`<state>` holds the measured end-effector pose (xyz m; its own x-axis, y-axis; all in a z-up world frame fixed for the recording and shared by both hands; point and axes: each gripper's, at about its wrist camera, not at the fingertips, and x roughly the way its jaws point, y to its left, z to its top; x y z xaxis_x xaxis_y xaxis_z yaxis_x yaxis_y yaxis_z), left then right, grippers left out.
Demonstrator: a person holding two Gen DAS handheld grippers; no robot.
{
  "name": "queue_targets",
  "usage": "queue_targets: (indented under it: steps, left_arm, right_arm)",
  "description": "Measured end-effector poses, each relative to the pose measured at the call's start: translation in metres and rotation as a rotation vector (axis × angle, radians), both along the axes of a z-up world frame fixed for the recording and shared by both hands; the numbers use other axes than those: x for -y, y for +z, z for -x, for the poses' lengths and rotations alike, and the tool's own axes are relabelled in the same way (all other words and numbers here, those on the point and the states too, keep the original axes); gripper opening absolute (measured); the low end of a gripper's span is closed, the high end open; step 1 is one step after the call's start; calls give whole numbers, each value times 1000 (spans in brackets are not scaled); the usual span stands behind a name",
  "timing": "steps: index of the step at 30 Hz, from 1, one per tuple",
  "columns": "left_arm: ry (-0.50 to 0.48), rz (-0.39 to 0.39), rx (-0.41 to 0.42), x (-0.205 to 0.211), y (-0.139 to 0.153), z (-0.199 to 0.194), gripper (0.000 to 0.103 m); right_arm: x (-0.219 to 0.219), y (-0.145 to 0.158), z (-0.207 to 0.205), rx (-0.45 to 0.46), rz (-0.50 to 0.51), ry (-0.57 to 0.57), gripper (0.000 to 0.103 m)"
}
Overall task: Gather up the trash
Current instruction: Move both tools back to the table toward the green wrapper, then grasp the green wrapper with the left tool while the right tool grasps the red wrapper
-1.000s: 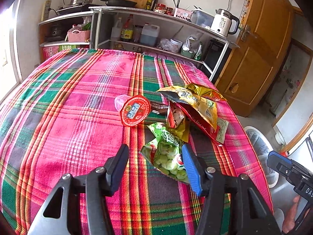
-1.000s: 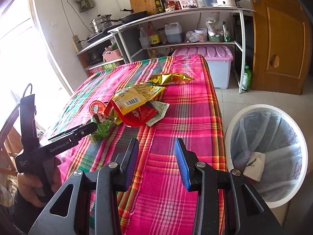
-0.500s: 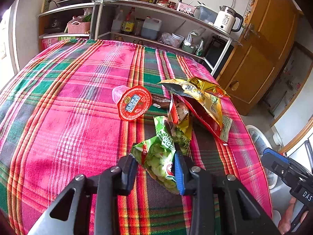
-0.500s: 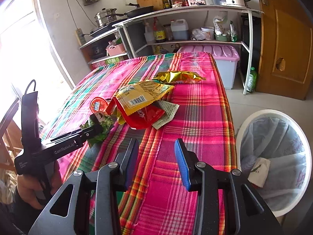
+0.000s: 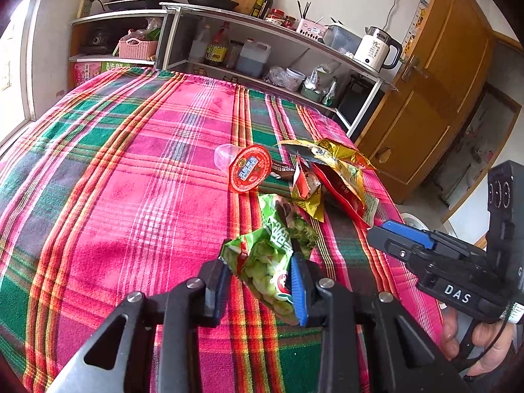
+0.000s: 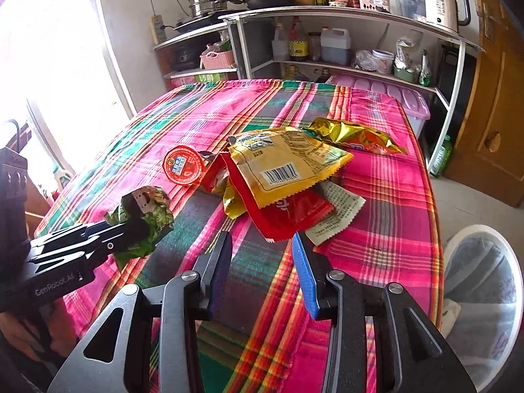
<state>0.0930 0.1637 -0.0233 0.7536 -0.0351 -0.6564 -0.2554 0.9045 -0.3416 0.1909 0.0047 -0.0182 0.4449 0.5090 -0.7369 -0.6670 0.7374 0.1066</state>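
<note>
The left gripper [image 5: 260, 286] fingers have just closed, grasping the green snack bag [image 5: 267, 262]; the right gripper [image 6: 262, 273] fingers stand released above the desk [image 6: 376, 229].

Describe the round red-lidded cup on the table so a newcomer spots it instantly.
On the plaid tablecloth, find the pile of snack wrappers near its middle. At the pile's window-side edge sits the jelly cup: the only round item, clear plastic with a red foil lid, beside the flat yellow barcode wrapper.
</note>
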Motion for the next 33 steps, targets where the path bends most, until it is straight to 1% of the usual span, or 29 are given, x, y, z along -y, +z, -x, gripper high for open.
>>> queue_targets:
  steps: [6, 10, 11, 12, 13, 14, 15, 16, 21, 33]
  left_arm:
    - [-7, 11, 5, -4, -3, 4, 33]
    - [-12, 19, 5, -5, -4, 3, 33]
    - [-13, 20, 5, -5, -5, 3, 33]
    - [-14, 22, 4, -5, -5, 3, 33]
    - [-14, 24, 3, -6, -6, 3, 33]
    - [-14, 24, 3, -6, -6, 2, 33]
    - [-14, 23, 3, -6, -6, 2, 33]
    - [-14, 22, 4, -5, -6, 2, 33]
    - [-15, 13, 5, -2, -5, 4, 33]
    - [-47, -14, 25, 21, 11, 15, 33]
  right_arm:
    - [-22, -9, -10, 27, 68, 20, 39]
    - [-28, -17, -18, 18, 114, 14, 39]
    - [-28, -18, -20, 17, 116, 10, 35]
    - [-28, -19, -20, 19, 117, 8, 28]
    - [-27, -18, -21, 20, 118, 8, 25]
    - [-27, -18, -20, 23, 116, 6, 20]
    - [-26, -17, -19, 26, 113, 3, 10]
    - [-25, -17, -19, 25, 109, 1, 8]
    - [-20, -10, -10, 15, 67, 8, 5]
    - [12, 18, 29, 27, -35, 15, 2]
